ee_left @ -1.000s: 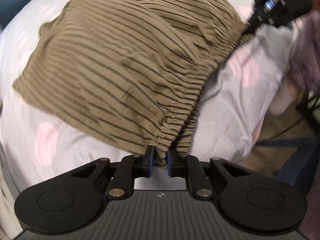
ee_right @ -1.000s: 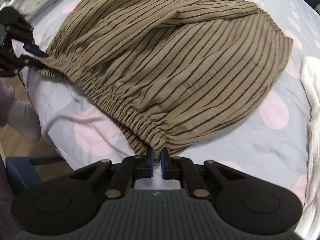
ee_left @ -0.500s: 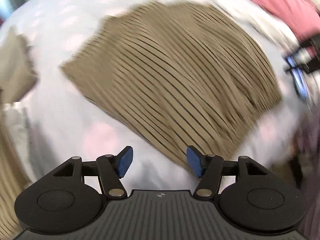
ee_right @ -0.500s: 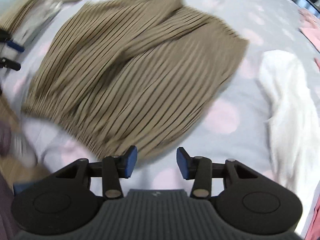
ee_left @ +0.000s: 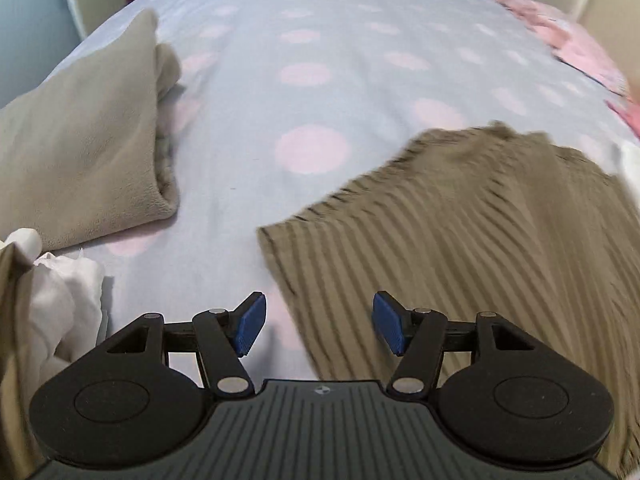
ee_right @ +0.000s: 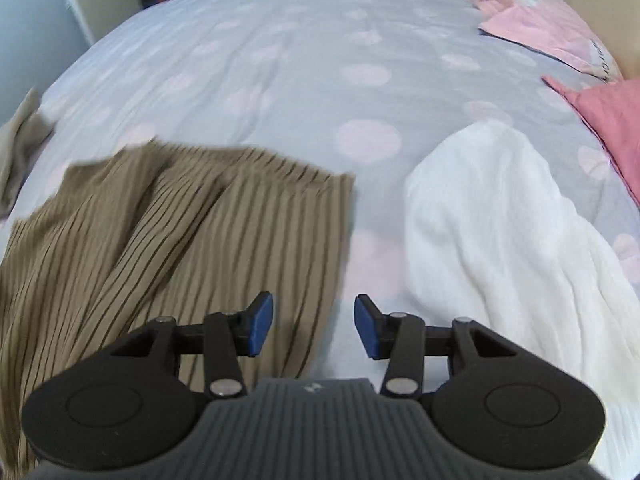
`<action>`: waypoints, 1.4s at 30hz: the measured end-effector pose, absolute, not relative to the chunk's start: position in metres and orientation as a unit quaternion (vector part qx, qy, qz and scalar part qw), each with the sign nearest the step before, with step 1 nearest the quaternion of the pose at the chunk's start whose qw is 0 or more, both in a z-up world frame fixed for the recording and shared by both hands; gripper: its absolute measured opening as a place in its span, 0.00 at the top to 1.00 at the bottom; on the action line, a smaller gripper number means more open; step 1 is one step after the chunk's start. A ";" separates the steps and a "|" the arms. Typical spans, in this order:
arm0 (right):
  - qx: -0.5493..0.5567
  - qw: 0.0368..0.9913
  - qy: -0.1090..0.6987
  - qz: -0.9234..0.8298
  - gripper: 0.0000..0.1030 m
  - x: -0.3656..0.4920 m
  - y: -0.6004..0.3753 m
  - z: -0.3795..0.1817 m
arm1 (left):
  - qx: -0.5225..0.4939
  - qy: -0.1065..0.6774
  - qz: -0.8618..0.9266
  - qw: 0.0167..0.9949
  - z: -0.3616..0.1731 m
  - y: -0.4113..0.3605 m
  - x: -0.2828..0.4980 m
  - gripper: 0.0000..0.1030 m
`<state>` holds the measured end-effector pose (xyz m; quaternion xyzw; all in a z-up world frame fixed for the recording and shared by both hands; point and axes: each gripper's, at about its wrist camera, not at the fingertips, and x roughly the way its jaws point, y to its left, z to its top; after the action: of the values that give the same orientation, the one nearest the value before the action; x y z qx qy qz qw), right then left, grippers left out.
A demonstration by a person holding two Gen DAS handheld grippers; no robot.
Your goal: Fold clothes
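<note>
A brown garment with thin dark stripes [ee_left: 472, 240] lies spread on the bed, at the lower right of the left wrist view and the lower left of the right wrist view [ee_right: 168, 240]. My left gripper [ee_left: 319, 328] is open and empty, above the garment's near left edge. My right gripper [ee_right: 314, 326] is open and empty, above the garment's near right edge. Neither gripper touches the cloth.
The bed has a grey cover with pink dots [ee_left: 320, 80]. A folded beige garment [ee_left: 80, 152] and white cloth [ee_left: 60, 300] lie at the left. A white garment [ee_right: 500, 220] lies right of the striped one. Pink pillows [ee_right: 560, 32] sit at the far right.
Both grippers were shut on the striped garment's elastic waistband a second ago. Both have let go and opened, and have swung up over the bed. The garment now lies flat.
</note>
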<state>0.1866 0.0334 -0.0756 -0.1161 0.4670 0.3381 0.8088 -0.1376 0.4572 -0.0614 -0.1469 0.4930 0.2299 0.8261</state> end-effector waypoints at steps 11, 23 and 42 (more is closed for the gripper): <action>-0.085 0.816 0.451 0.351 0.59 0.228 0.079 -0.092 | -0.177 0.486 0.260 0.815 -0.091 0.480 -0.113 0.55; -0.138 0.819 0.459 0.315 0.99 0.229 0.098 -0.113 | -0.164 0.471 0.270 0.823 -0.086 0.475 -0.105 0.99; -0.091 0.871 0.449 0.176 1.00 0.263 0.030 -0.084 | -0.101 0.505 0.430 0.742 -0.071 0.503 -0.161 1.00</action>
<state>0.2634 0.0298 -0.0838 -0.0913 0.4488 0.1756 0.8714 -0.1608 0.5028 -0.0713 -0.1010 0.5045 0.4303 0.7417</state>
